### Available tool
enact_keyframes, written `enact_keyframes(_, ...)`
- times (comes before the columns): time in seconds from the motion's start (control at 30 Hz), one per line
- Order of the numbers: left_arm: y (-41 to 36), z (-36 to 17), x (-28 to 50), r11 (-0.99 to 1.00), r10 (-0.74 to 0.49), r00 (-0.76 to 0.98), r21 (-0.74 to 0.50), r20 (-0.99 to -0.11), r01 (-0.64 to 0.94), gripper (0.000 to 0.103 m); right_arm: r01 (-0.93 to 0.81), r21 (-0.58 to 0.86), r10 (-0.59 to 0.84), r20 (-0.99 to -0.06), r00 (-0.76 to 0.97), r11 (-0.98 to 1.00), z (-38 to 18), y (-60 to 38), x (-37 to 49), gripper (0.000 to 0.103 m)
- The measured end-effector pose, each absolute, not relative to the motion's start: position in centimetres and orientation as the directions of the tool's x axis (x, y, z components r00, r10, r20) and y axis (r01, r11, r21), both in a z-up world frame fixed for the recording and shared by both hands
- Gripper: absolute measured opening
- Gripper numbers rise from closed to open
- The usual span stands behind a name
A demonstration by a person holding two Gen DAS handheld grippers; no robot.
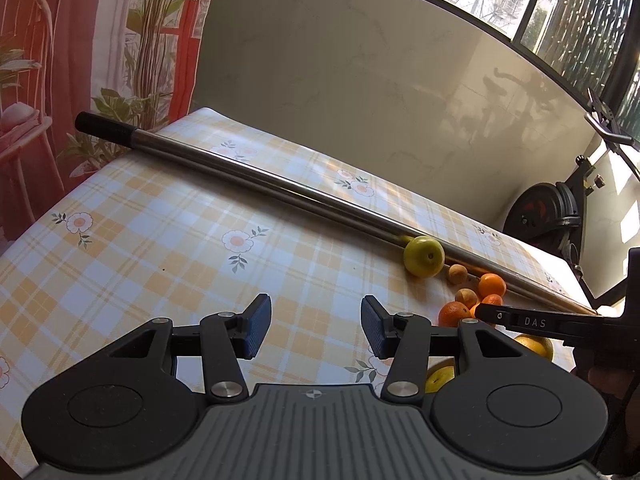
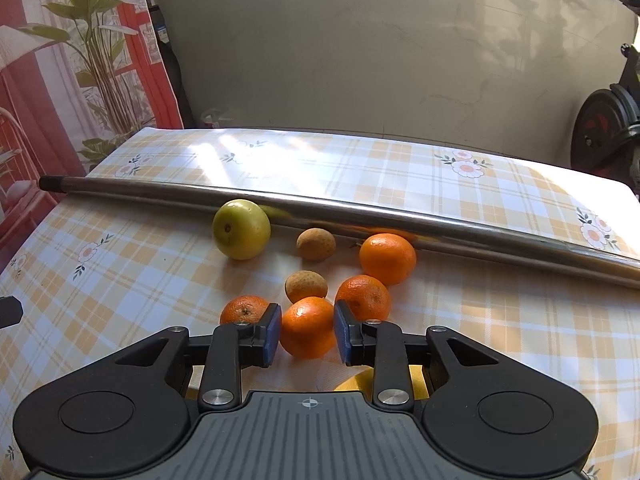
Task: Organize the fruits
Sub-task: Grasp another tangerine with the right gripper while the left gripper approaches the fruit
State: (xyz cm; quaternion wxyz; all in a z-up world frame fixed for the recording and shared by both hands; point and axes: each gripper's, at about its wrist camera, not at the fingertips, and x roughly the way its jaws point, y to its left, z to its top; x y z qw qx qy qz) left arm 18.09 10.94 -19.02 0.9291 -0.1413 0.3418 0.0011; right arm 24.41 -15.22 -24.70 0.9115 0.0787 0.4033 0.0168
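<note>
My right gripper (image 2: 307,330) is shut on a small orange (image 2: 308,326), low over the checked tablecloth (image 2: 120,280); both blue pads touch its sides. Around it lie three more oranges (image 2: 387,258), two small brown fruits (image 2: 316,244) and a green round fruit (image 2: 241,229) against a metal pole (image 2: 360,216). A yellow fruit (image 2: 356,382) shows partly under that gripper. My left gripper (image 1: 316,328) is open over bare cloth with nothing between its pads, left of the fruit cluster (image 1: 468,300). One of the right gripper's fingers (image 1: 532,322) reaches in from the right.
The long pole (image 1: 280,184) runs across the table behind the fruit. Two yellow fruits (image 1: 536,346) lie near the front right. A wall stands behind the table, a printed curtain (image 1: 60,80) to the left, and an exercise wheel (image 1: 544,216) beyond the right edge.
</note>
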Motion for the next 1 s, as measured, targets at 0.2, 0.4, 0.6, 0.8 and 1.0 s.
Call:
enact_keyframes(0.2, 10.5, -19.3, 18.2, 0.961, -0.101, 0.755, -0.259, -0.647, -0.093, 0.052, 0.018, 0.142, 0.092, -0.733, 0.674, 0.99, -24.9, -14.8, 24.9, 0.032)
enact_keyframes(0.4, 9.8, -19.2, 17.9, 0.964, -0.117, 0.75, -0.255, -0.651, -0.071, 0.052, 0.008, 0.124, 0.086, -0.733, 0.675, 0.992, -25.0, -14.6, 25.2, 0.031)
enact_keyframes(0.6, 9.8, -19.2, 17.8, 0.964, -0.121, 0.751, -0.256, -0.65, -0.067, 0.056, -0.009, 0.11, 0.09, -0.754, 0.651, 0.994, -24.7, -14.5, 24.9, 0.031)
enact_keyframes(0.8, 9.7, -19.3, 18.1, 0.963, -0.129, 0.745, -0.263, -0.654, -0.064, 0.056, -0.012, 0.143, 0.116, -0.755, 0.645, 0.99, -24.8, -15.1, 24.5, 0.032)
enact_keyframes(1.0, 9.6, -19.5, 18.0, 0.958, -0.143, 0.739, -0.279, -0.658, -0.063, 0.056, 0.03, 0.193, 0.13, -0.762, 0.635, 0.981, -24.9, -15.6, 25.4, 0.033)
